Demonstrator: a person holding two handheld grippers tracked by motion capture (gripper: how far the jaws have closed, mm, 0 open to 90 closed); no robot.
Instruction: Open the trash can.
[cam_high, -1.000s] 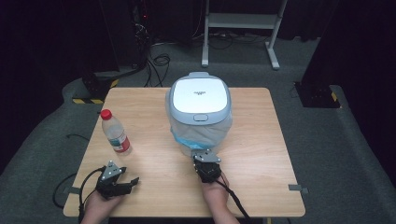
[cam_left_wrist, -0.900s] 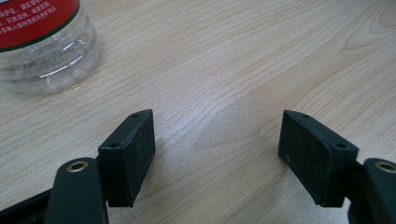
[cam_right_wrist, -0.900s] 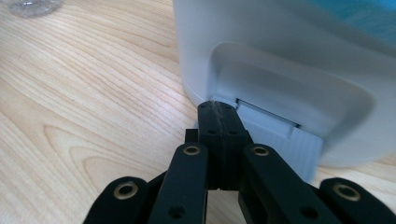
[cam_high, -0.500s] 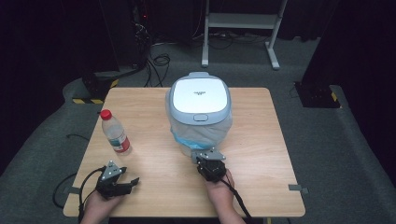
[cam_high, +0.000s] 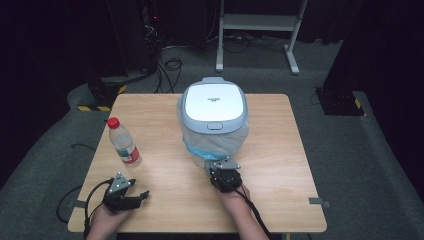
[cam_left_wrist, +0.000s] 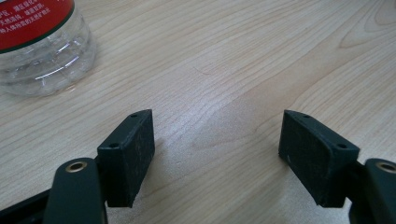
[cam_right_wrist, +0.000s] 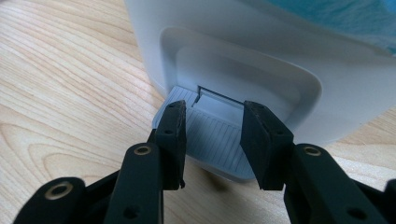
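A white appliance (cam_high: 214, 105) with a grey lid stands mid-table, a clear plastic wrap with a blue patch around its front. In the right gripper view its white body (cam_right_wrist: 261, 51) has a recess with a grey ribbed tray (cam_right_wrist: 210, 135) at the foot. My right gripper (cam_right_wrist: 214, 109) (cam_high: 220, 165) is right in front of that recess. Its jaws have just been opening and now stand apart over the tray, pressing on nothing. My left gripper (cam_left_wrist: 217, 140) (cam_high: 140, 196) rests open near the table's front left, nothing between its jaws.
A clear water bottle (cam_high: 123, 142) with a red cap and red label stands at the left of the wooden table (cam_high: 280, 150); its base (cam_left_wrist: 37, 42) is just beyond my left gripper. Cables and a metal stand lie on the dark floor behind the table.
My right gripper has shifted slightly in front of the appliance's base. The left hand, the bottle and the appliance have kept still.
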